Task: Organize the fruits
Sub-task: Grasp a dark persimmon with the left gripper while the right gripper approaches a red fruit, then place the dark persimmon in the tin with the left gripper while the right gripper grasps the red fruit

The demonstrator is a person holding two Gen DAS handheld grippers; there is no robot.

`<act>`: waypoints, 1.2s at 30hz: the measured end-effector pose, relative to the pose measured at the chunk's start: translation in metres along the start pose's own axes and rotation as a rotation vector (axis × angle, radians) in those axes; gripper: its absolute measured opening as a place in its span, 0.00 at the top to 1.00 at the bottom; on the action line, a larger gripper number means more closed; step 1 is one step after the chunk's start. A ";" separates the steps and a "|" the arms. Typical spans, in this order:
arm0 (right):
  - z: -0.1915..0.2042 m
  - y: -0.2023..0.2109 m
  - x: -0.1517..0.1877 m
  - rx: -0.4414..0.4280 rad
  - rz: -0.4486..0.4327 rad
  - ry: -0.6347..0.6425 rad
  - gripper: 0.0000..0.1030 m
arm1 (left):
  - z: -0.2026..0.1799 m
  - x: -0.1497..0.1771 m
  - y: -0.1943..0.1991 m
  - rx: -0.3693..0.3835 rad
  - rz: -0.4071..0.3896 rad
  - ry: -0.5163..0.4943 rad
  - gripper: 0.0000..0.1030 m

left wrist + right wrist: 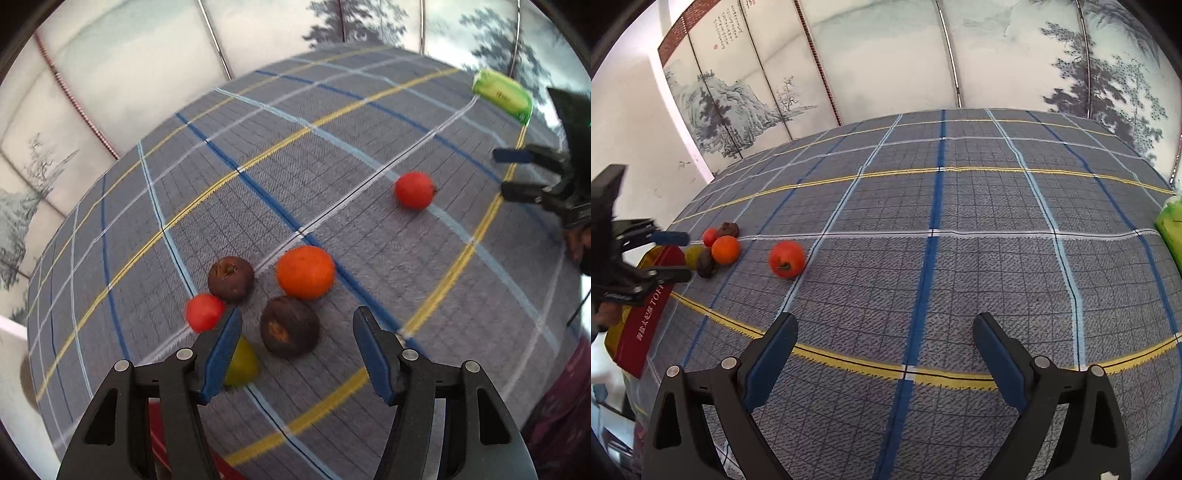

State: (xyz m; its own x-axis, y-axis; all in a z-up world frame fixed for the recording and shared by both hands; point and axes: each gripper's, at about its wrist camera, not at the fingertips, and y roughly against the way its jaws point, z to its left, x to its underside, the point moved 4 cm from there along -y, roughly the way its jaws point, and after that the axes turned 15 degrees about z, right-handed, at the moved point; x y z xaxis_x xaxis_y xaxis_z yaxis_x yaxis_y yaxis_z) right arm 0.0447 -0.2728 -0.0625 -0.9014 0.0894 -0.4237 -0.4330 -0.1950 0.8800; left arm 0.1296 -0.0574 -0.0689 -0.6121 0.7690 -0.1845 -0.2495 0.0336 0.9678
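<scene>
Both claws (295, 328) (884, 334) gape empty; two tomatoes (413, 190), two brown fruits (290, 326), one orange (306, 272)

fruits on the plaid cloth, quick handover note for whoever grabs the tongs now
Left tongs: open, nothing held, hanging over the fruit cluster with a dark brown fruit between the fingers but not gripped.
Right tongs: open wide, empty, over bare tablecloth.
Cluster: orange, second brown fruit, small red fruit, yellow-green fruit partly hidden by a finger.
One red tomato sits apart from the group.
Red box at the table's left edge; green packet at the far side.
Done: five fruits grouped. Left: probably the lone tomato.
</scene>
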 end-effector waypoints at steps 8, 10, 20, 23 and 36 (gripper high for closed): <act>-0.003 -0.002 -0.002 -0.034 0.013 -0.008 0.08 | -0.006 -0.002 -0.021 0.051 0.078 -0.054 0.62; -0.003 -0.002 -0.003 -0.035 0.018 -0.009 0.08 | -0.009 -0.001 -0.020 0.037 0.088 -0.021 0.62; 0.022 0.000 -0.014 -0.117 0.038 0.078 0.08 | -0.039 0.036 0.059 0.128 -0.100 0.292 0.62; 0.048 -0.004 -0.028 -0.124 0.034 0.192 0.09 | -0.042 0.054 0.070 0.171 -0.114 0.390 0.62; 0.089 -0.061 -0.059 -0.006 0.137 0.354 0.49 | -0.009 0.170 0.107 0.092 -0.171 0.700 0.62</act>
State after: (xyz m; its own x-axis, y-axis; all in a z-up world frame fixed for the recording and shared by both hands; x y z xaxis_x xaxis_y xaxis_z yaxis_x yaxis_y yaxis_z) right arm 0.1242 -0.1793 -0.0717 -0.8935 -0.2805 -0.3506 -0.3073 -0.1874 0.9330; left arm -0.0077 0.0714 0.0014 -0.9147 0.1607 -0.3708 -0.3392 0.1934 0.9206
